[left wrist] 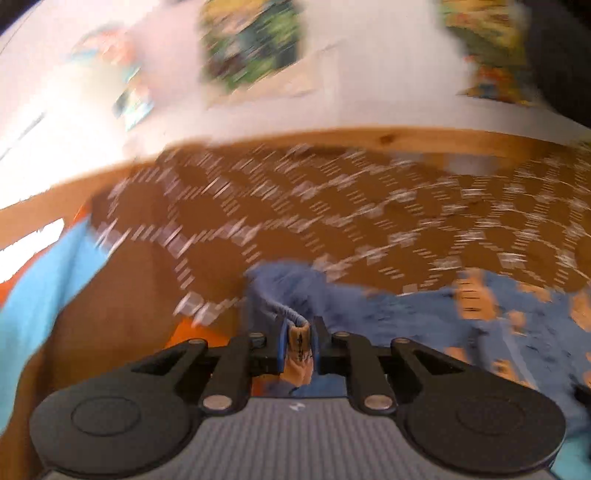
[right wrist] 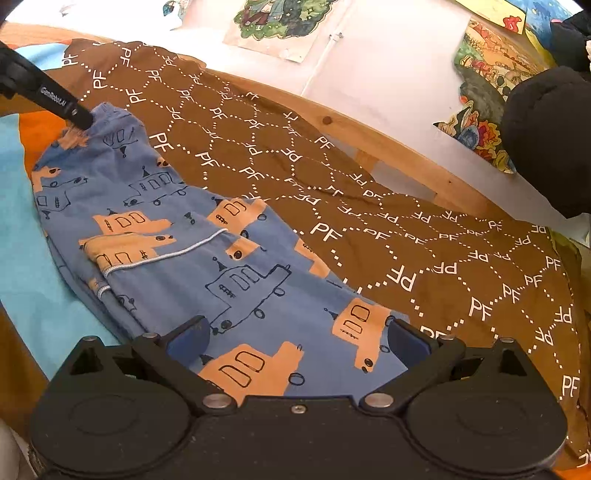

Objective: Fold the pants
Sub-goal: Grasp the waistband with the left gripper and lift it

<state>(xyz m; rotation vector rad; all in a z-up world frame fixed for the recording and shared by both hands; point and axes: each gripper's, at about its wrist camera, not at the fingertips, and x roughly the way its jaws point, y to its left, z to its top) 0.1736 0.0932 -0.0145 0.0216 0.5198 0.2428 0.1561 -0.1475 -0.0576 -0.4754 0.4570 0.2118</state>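
Blue pants (right wrist: 221, 266), printed with orange and outlined trucks, spread across a brown cover (right wrist: 406, 236) patterned with white dotted hexagons and "PF" letters. Light blue sheet (right wrist: 22, 236) with an orange patch under the pants' left edge. Wooden bed rail (right wrist: 369, 147) running behind the cover; white wall beyond, with colourful drawings (right wrist: 280, 18) taped up. Dark rounded bulk, unidentifiable, at far right of right wrist view.

Left gripper (left wrist: 298, 345): jaws nearly together, pinching a bunched fold of the pants (left wrist: 406, 314) at an elastic-gathered hem; orange printed cloth squeezed between the pads. Rest of the left wrist view heavily motion-blurred. Same gripper (right wrist: 79, 118) seen from the right wrist as a black finger meeting the far upper corner of the pants, cloth there drawn up slightly.

Right gripper (right wrist: 295, 339): jaws spread wide, blue pads on either side of the near end of the pants, fabric flat between them, not pinched. Pale cord or piping (right wrist: 166, 254) curving across the pants mid-length.
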